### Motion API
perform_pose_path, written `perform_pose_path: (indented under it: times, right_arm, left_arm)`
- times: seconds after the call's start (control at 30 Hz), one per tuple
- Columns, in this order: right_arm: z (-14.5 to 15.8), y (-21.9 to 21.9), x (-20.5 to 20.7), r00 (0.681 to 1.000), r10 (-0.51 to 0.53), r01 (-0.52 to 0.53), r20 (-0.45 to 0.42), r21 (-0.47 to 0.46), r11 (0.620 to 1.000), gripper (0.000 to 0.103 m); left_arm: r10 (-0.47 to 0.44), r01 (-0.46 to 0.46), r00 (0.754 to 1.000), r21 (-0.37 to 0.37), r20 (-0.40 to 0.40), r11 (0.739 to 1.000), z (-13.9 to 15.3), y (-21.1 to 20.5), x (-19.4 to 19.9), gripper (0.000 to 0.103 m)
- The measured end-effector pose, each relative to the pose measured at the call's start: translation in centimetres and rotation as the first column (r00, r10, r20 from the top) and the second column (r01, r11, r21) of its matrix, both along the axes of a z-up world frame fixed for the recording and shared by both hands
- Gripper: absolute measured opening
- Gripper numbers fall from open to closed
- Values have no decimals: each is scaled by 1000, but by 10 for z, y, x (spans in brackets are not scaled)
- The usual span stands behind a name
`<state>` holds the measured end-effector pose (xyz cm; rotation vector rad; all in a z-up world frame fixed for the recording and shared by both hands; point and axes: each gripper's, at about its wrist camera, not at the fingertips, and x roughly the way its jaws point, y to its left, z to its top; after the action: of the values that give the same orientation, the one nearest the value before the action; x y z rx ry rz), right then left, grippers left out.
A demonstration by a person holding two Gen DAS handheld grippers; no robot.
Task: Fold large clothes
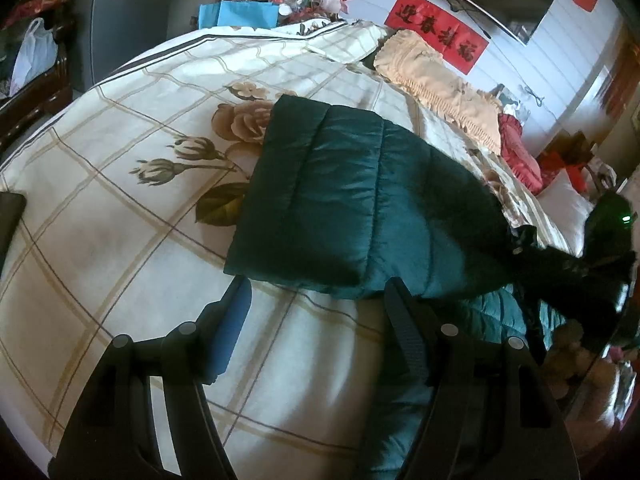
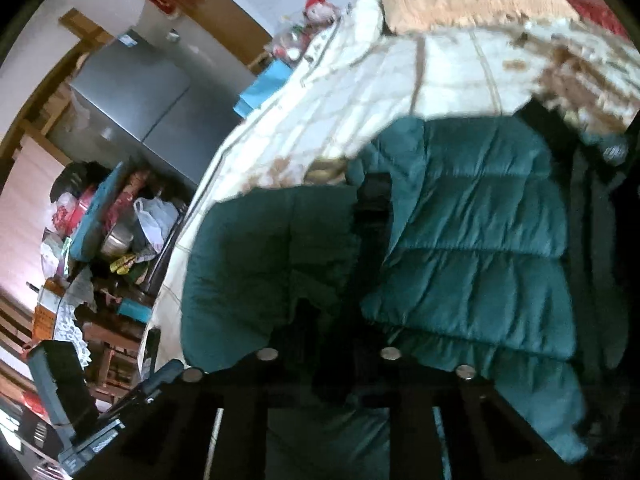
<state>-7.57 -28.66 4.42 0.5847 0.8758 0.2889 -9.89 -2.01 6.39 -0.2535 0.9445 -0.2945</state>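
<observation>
Dark green puffer jacket (image 1: 340, 200) lies on the floral bedspread (image 1: 120, 200), one part lifted. Left gripper (image 1: 316, 320) spread apart above the bedspread, holding nothing. Right gripper (image 2: 332, 280) clamped on jacket fabric.

Ahead and to the left of the left gripper (image 1: 316, 320), whose jaws stand apart, the bedspread (image 1: 120, 240) lies bare, while the green puffer jacket (image 1: 360, 200) blocks straight ahead and right, touching its right finger, with a tan pillow (image 1: 440, 80) beyond.
</observation>
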Motion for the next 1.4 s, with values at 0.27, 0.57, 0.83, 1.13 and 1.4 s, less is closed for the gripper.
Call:
perform_pose_path:
  times: [0.27,0.57,0.83,1.13,1.4]
  right_arm:
    - [27,-21,-19,996,-53,56,70,-31,998,9]
    - [50,-68,-48,982,-152,160,109,-69,985,9]
    - [67,-113,-74,967,-229,241,115,-96,966,9]
    - [73,-170,-117,936,-335,347,111,-119,930,9]
    - [77,-204,-142,905,-412,421,106,-96,902,8]
  left_arm:
    - [13,-13,1000,-8,-16,1000,-3,-1,-3,69]
    - [-16,16,1000,12,-11,1000,-2,-13,-8,69]
    - [-56,61,997,79,-53,995,-17,-43,-5,69]
    - [-61,65,997,68,-53,996,-16,-46,-6,69]
    - [-184,191,981,132,-63,973,-17,-83,-13,69]
